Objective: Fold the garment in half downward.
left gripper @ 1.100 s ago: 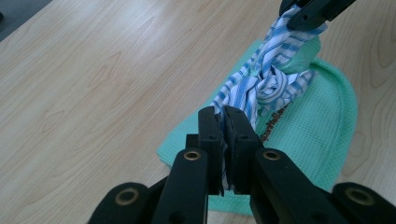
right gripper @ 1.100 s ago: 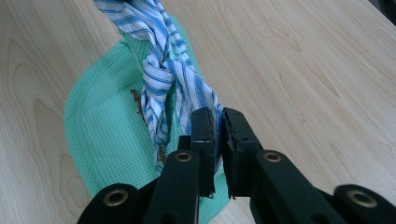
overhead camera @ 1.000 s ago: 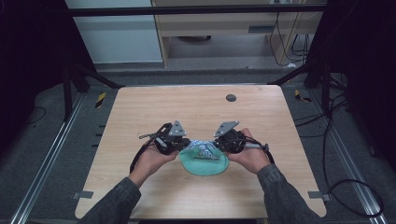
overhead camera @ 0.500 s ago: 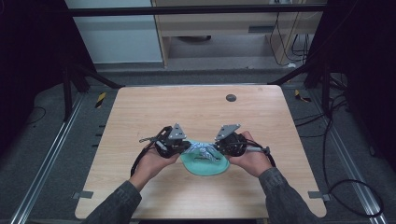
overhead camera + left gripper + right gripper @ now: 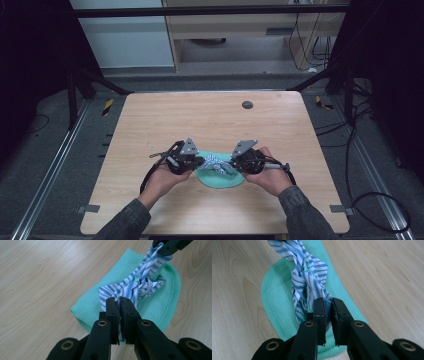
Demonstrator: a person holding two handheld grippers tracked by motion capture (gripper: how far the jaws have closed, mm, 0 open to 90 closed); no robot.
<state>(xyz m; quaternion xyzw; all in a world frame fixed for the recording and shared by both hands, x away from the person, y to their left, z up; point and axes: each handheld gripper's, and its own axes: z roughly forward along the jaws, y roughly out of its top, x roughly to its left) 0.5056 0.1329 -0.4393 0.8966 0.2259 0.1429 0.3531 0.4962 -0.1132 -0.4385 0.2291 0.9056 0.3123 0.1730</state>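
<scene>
Both grippers pinch a knotted striped cloth over a green cloth.
Left gripper point(image 5: 119, 303) and right gripper point(image 5: 327, 305) each have jaws clamped on one end of the blue-white striped cloth point(image 5: 138, 286), knot between them, above the green waffle cloth point(image 5: 220, 179) lying on the wooden table point(image 5: 210, 117), near its front edge.

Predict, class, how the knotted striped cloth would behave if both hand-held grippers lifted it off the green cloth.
The striped cloth is probably floppy: it twists and creases between the left hand-held gripper and right hand-held gripper. It likely feels light, being thin fabric. The knot may tighten if pulled, possibly dragging the green cloth along.
</scene>
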